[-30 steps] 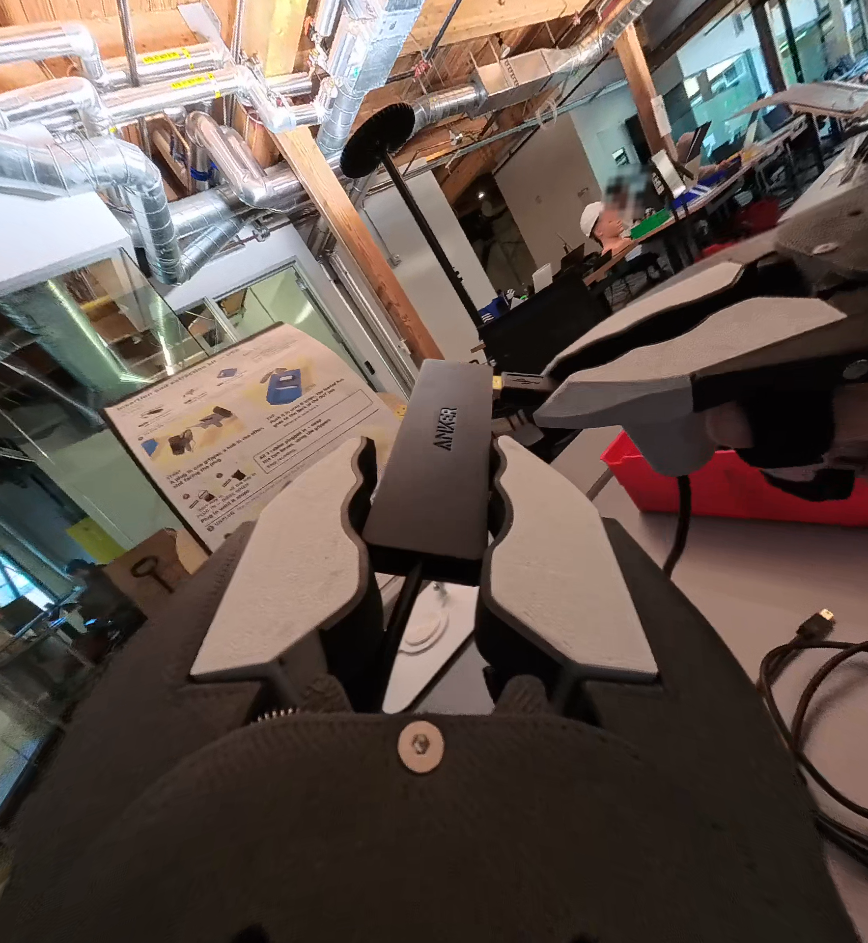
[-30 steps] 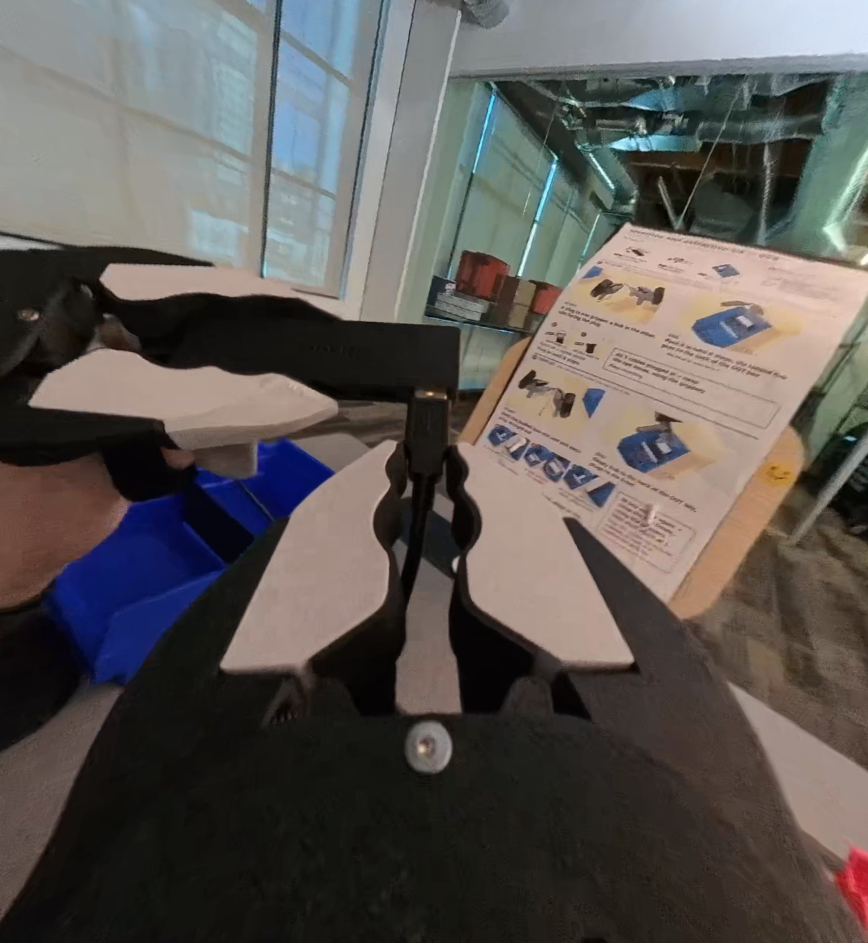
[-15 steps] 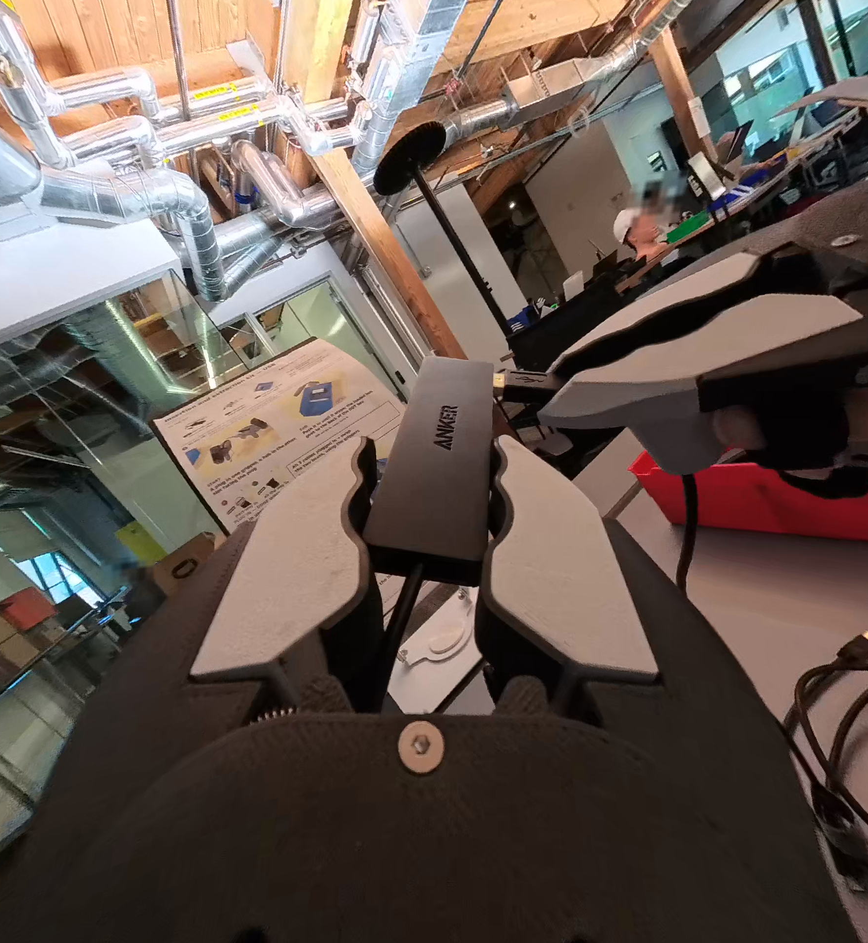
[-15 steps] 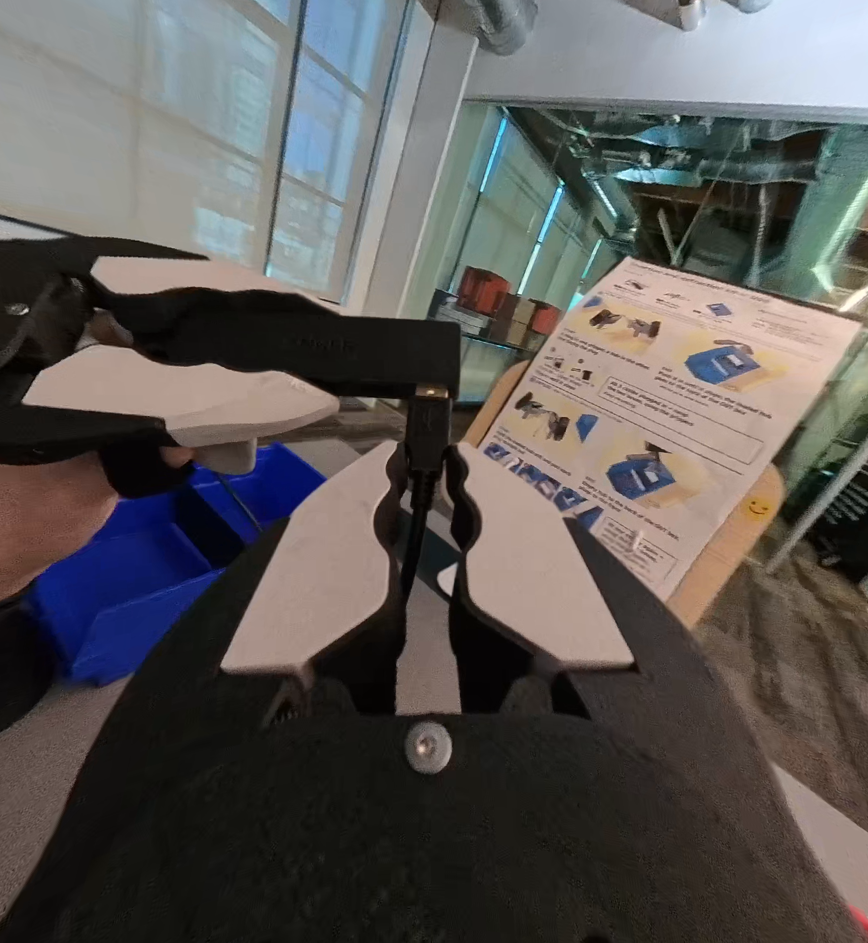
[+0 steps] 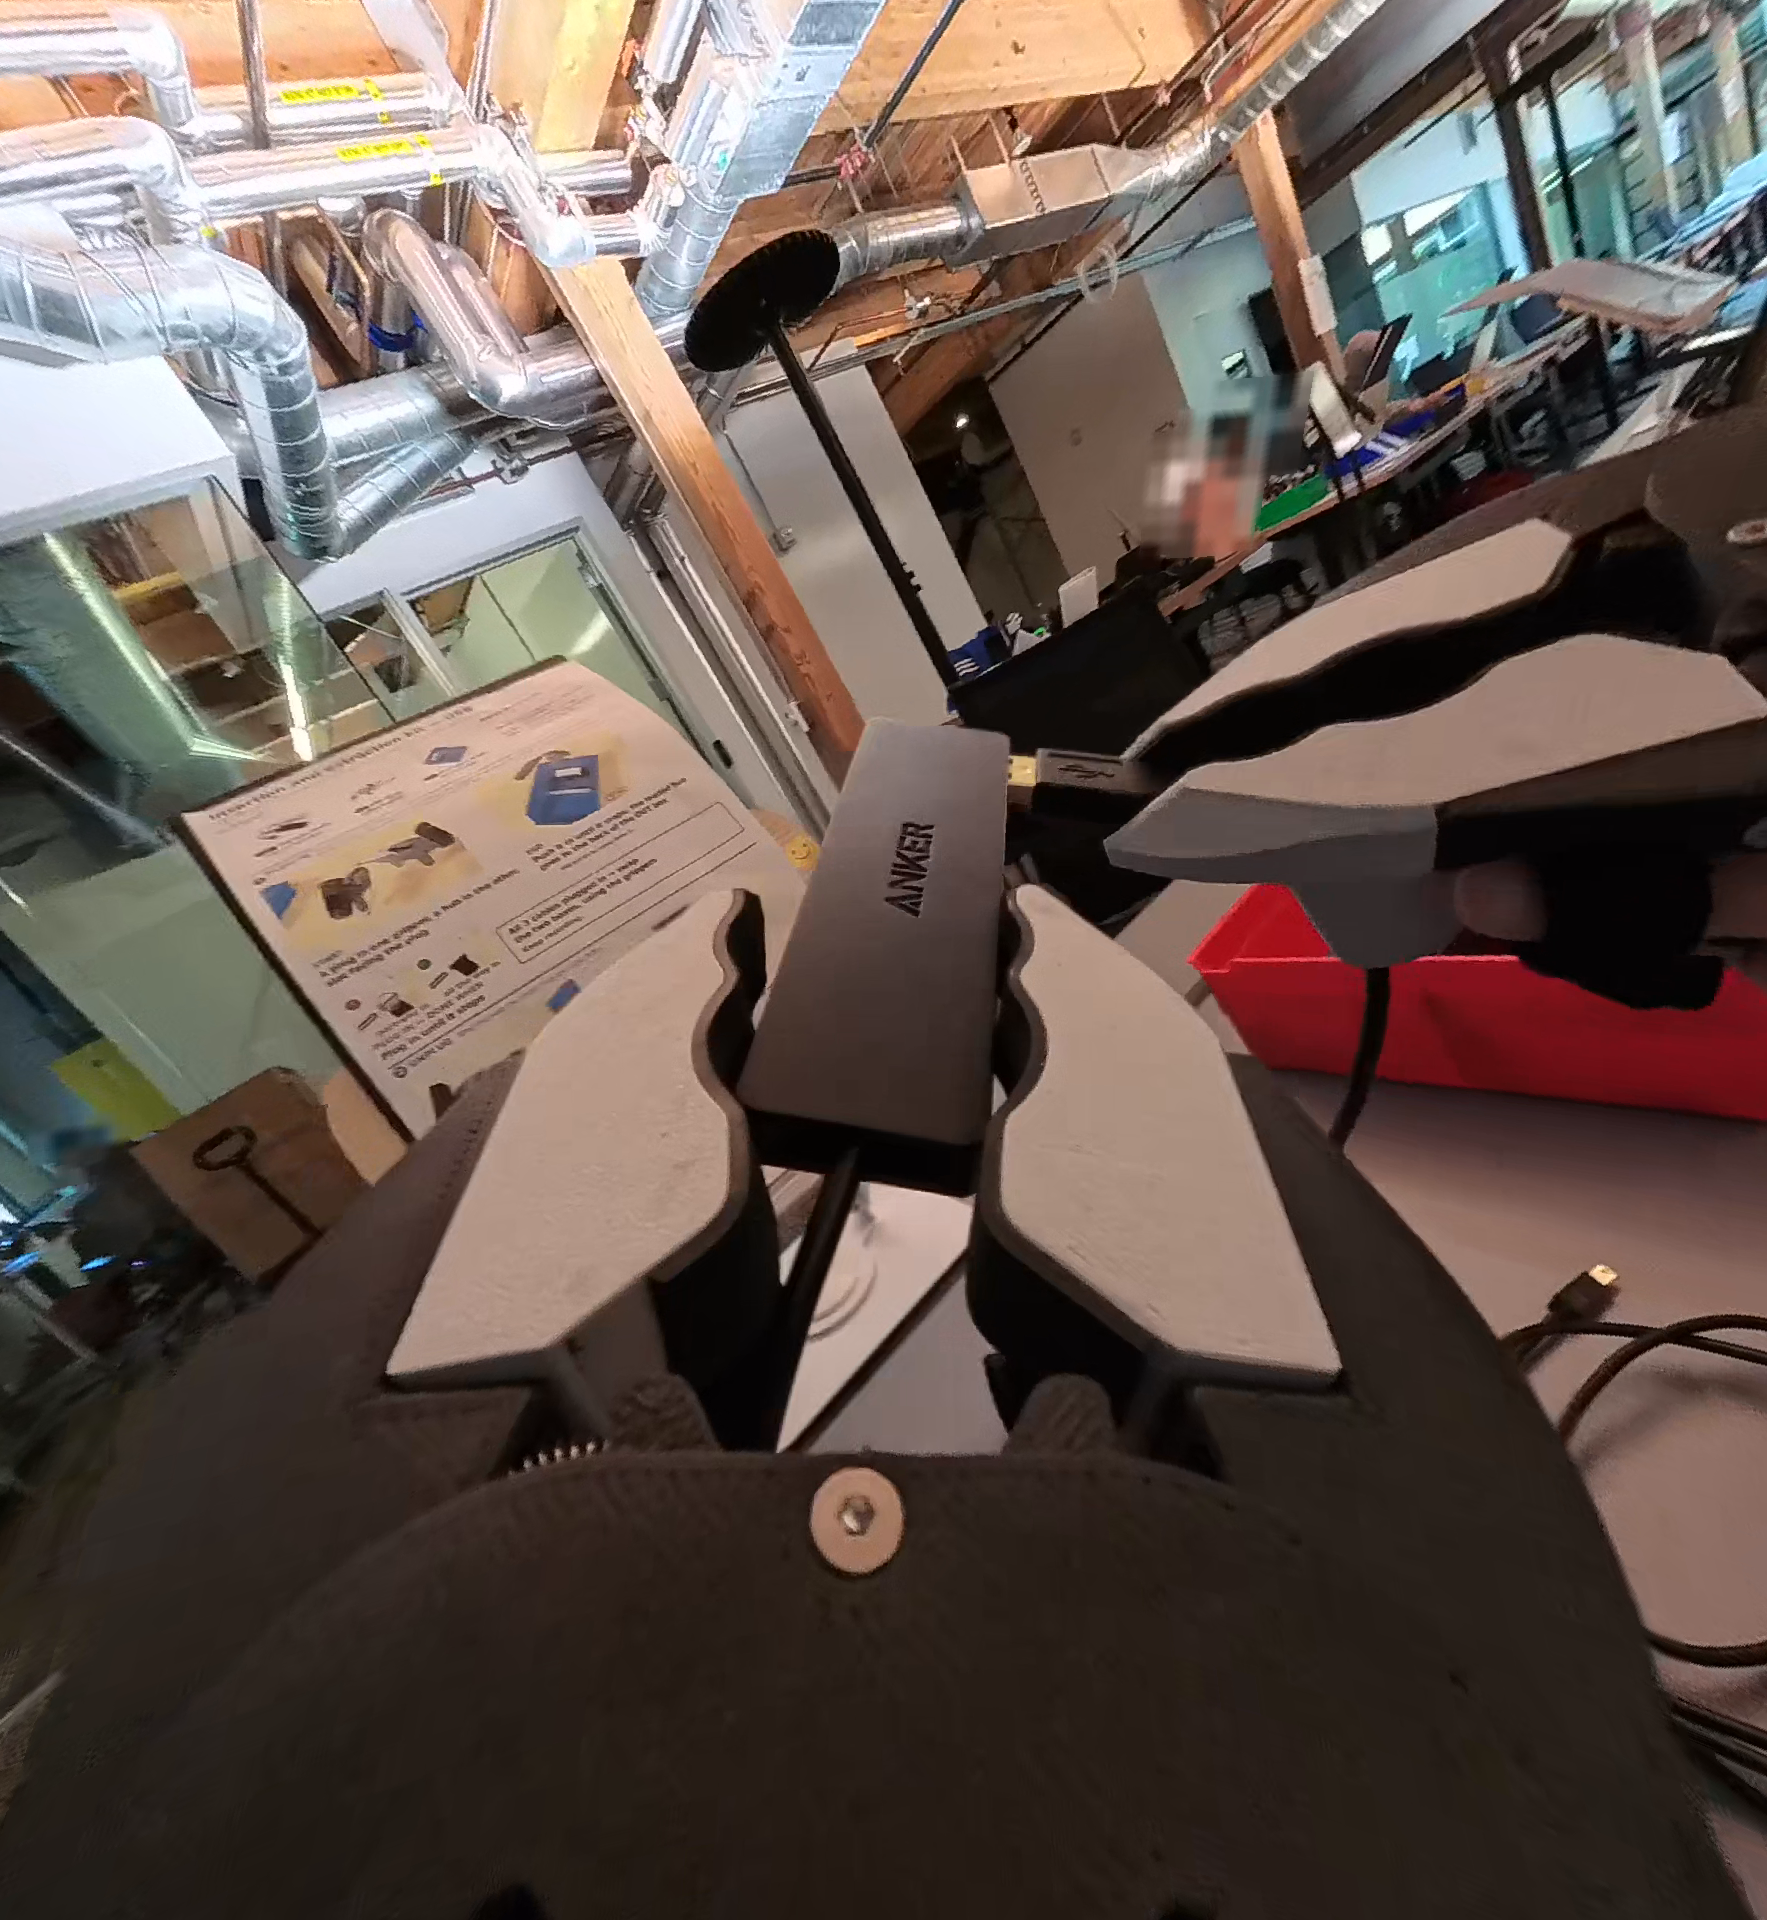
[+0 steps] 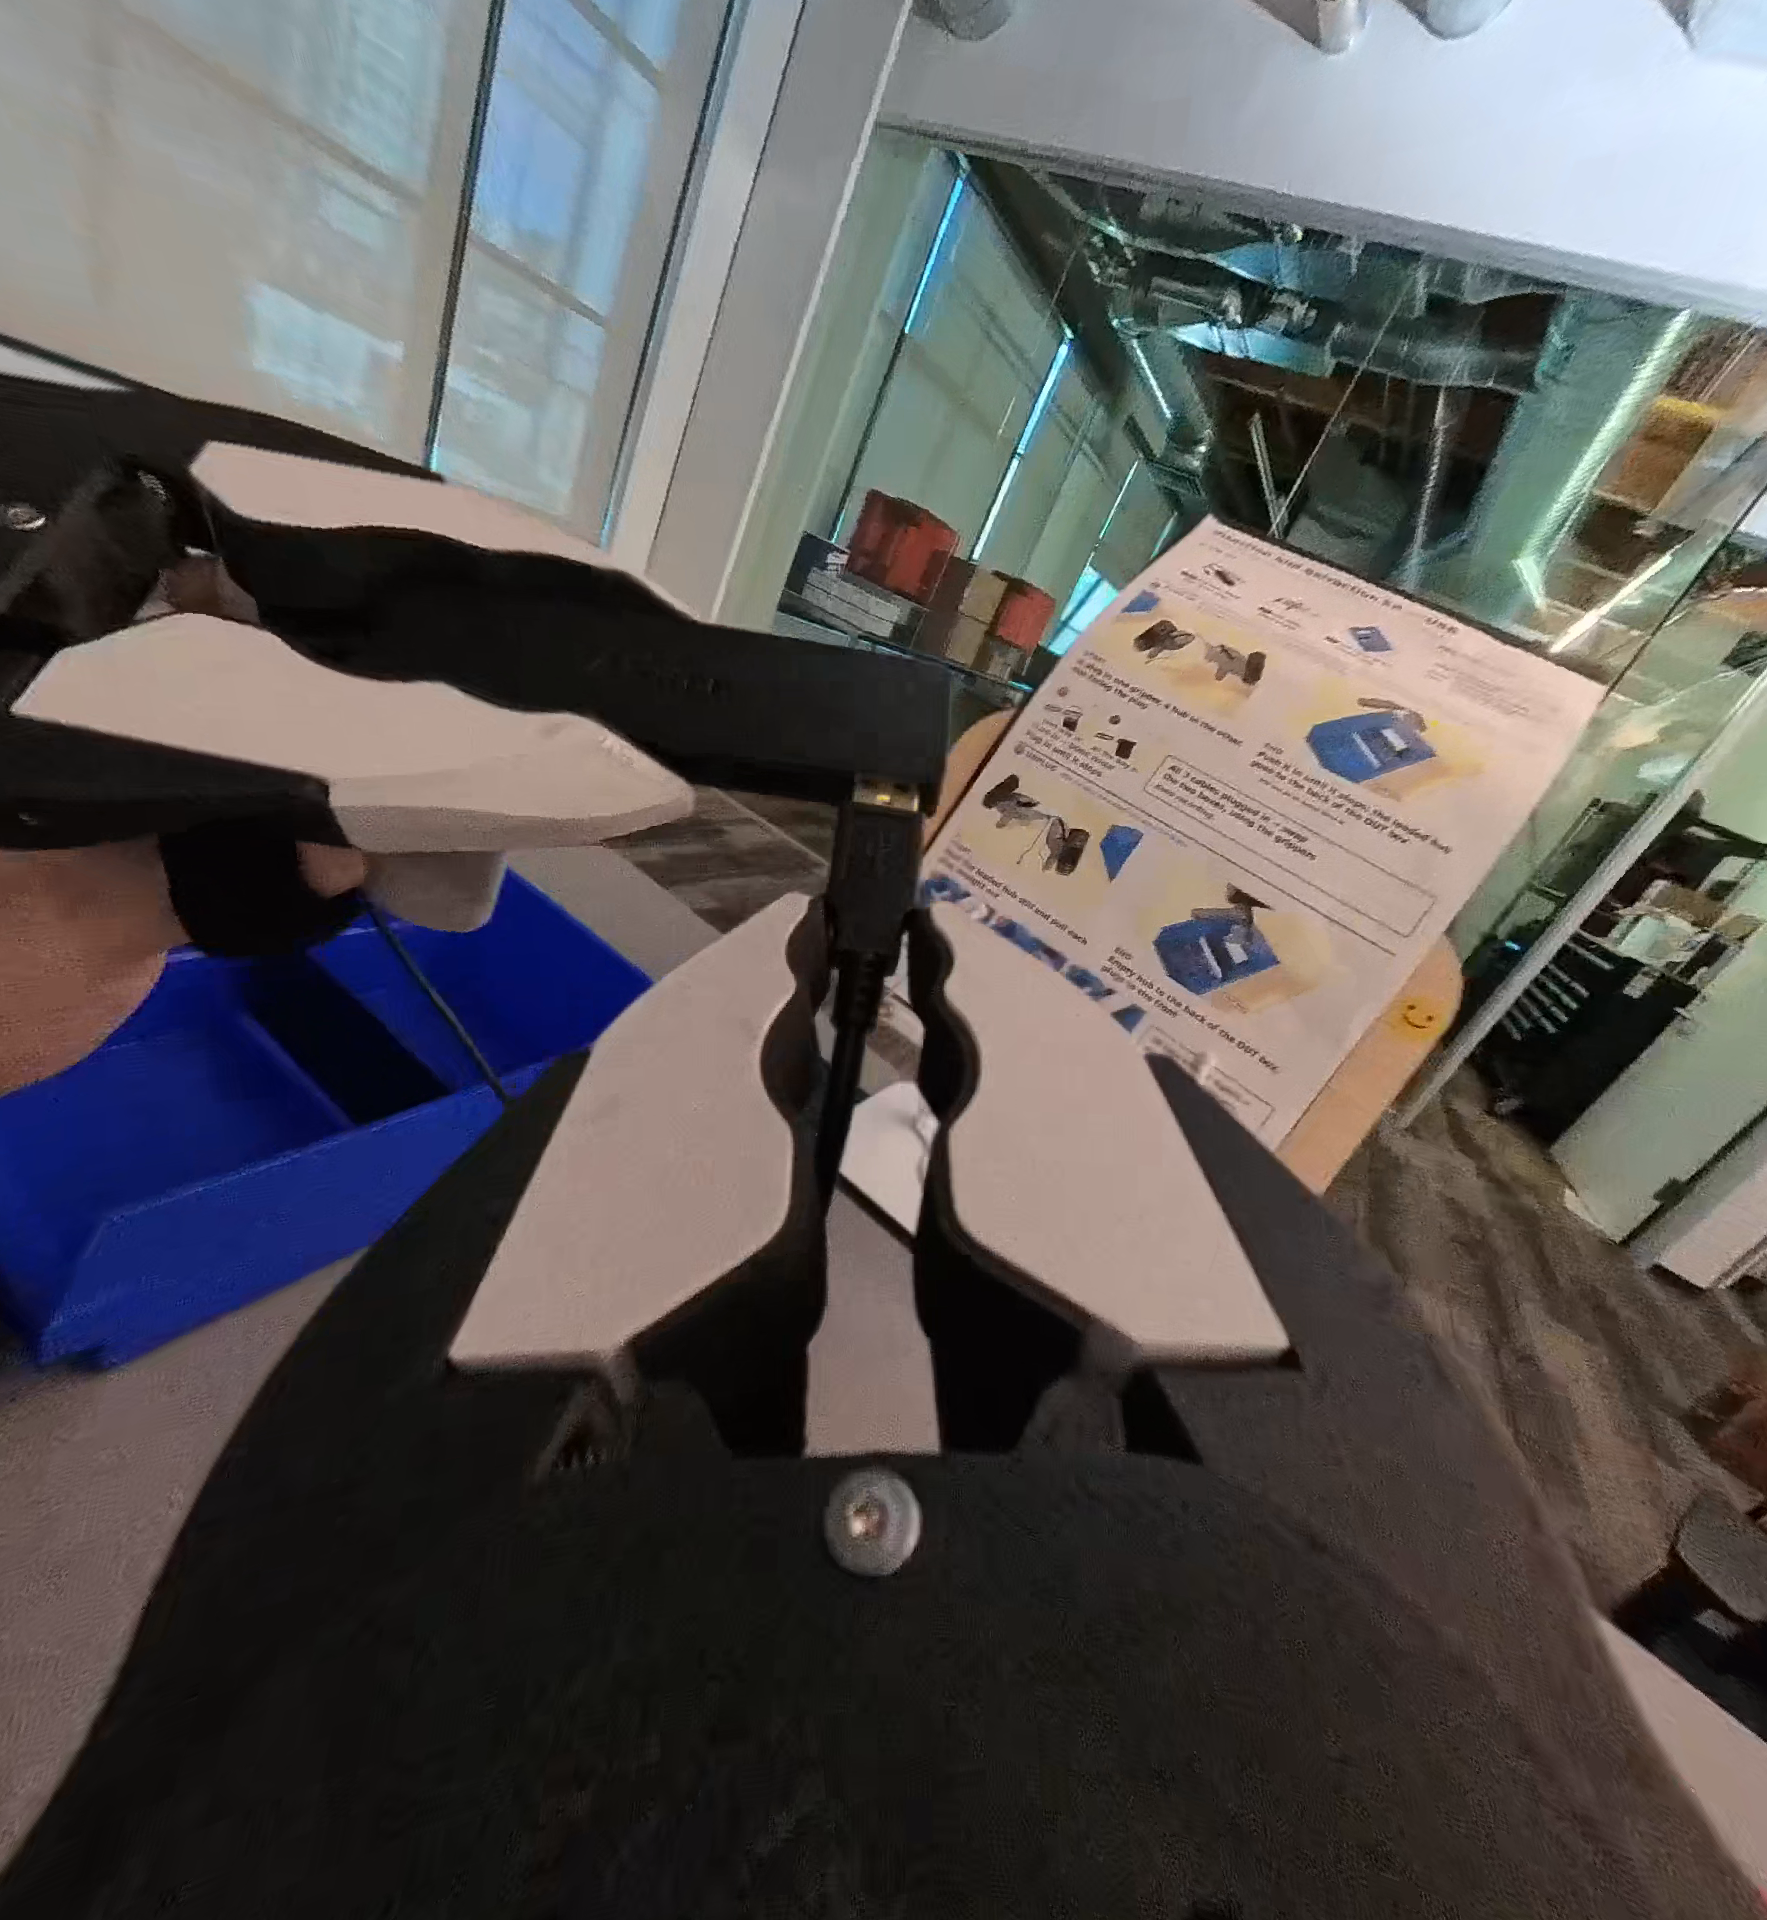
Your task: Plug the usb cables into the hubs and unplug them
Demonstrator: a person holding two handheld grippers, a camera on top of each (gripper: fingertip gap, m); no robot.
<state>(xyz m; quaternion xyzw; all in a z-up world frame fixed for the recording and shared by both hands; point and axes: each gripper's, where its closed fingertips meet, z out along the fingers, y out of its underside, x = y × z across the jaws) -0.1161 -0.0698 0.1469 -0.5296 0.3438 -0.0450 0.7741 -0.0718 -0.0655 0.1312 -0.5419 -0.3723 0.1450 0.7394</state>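
Left claw (image 5: 874, 935) clamped on black hub (image 5: 894, 925), hub sticking out forward between fingers, held above worktop (image 5: 1544, 1226). Right claw (image 6: 863, 935) pinched on black usb plug (image 6: 871, 857), gold tip at hub's side port near far end, part of metal showing. Spare cables (image 5: 1689, 1382) loose on worktop; red bin (image 5: 1502, 1023) behind.

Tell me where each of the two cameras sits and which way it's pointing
Left wrist view: sits on the left gripper, looking up along its fingers past the black hub it clamps, toward ceiling ducts; the right gripper enters from the right.
Right wrist view: sits on the right gripper, facing the instruction poster; it clamps the USB plug.
Shared: hub, plug, poster, both grippers.
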